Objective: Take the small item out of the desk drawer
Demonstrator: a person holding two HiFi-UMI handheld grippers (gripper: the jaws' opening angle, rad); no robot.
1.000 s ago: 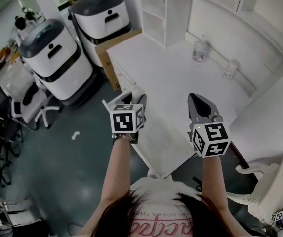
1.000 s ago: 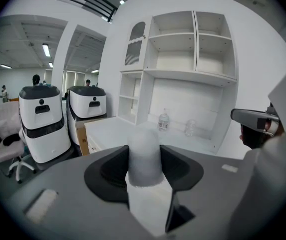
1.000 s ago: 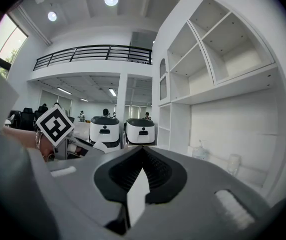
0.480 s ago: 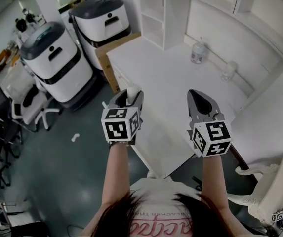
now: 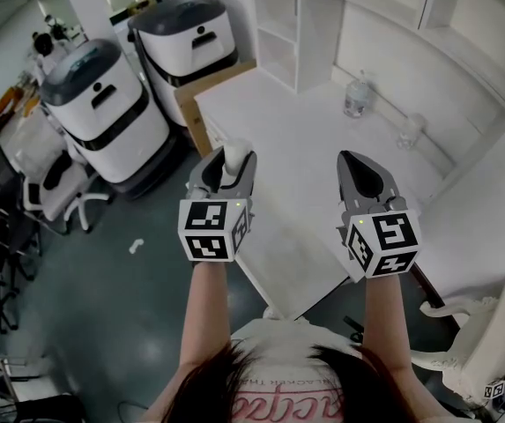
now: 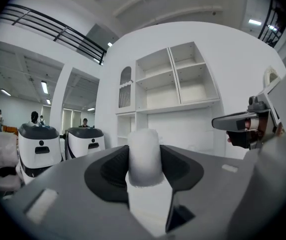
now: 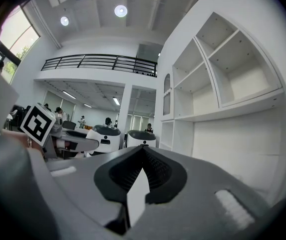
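Observation:
My left gripper (image 5: 228, 167) is shut on a small white cylinder (image 5: 233, 158), held above the near left edge of the white desk (image 5: 305, 139). In the left gripper view the white cylinder (image 6: 143, 156) stands upright between the dark pads (image 6: 110, 169), with the shelves behind it. My right gripper (image 5: 356, 162) hovers over the desk's near right part, jaws together with nothing in them. From the right gripper view the closed jaws (image 7: 143, 151) point level at the room. The drawer is hidden under the left gripper and arm.
A clear jar (image 5: 355, 91) and a glass (image 5: 411, 129) stand at the back of the desk. White shelves (image 5: 292, 25) rise behind it. Two white-and-grey machines (image 5: 102, 104) and a cardboard box (image 5: 190, 104) stand left of the desk, with chairs (image 5: 49, 192) further left.
Both grippers have risen. The left one came up more, carrying the white cylinder and rolling so its marker cube faces the camera.

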